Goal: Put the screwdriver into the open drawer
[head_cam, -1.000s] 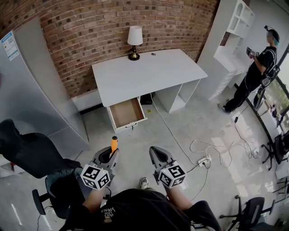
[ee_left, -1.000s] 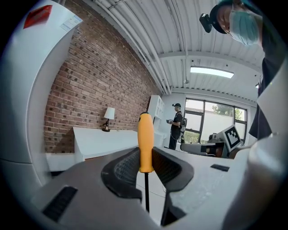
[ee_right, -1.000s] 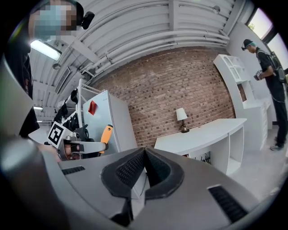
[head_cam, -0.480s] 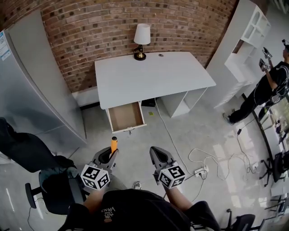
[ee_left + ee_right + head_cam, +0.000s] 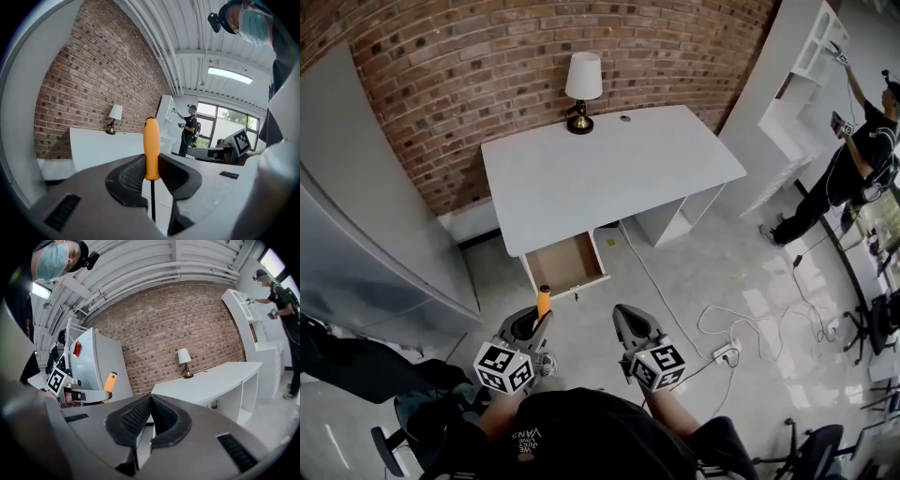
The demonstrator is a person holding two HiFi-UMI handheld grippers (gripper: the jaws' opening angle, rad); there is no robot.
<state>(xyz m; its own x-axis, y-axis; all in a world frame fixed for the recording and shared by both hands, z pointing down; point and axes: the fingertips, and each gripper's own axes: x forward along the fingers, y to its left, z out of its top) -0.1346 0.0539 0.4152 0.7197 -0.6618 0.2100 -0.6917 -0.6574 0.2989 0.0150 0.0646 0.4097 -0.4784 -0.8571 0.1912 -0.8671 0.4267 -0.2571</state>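
Nearing drawer (image 5: 566, 263) (screwdriver (image 5: 543, 303) clamped)

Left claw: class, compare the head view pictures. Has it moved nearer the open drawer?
Yes. The left claw, shut on the screwdriver, has come nearer the open drawer; the gap between them has shrunk.

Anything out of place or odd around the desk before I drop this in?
Nothing spilled or damaged. The drawer stands open under the desk, as the job needs. The only untidy thing: loose cables and a power strip sprawled on the floor right of it, a possible trip hazard. The left gripper holds the screwdriver.
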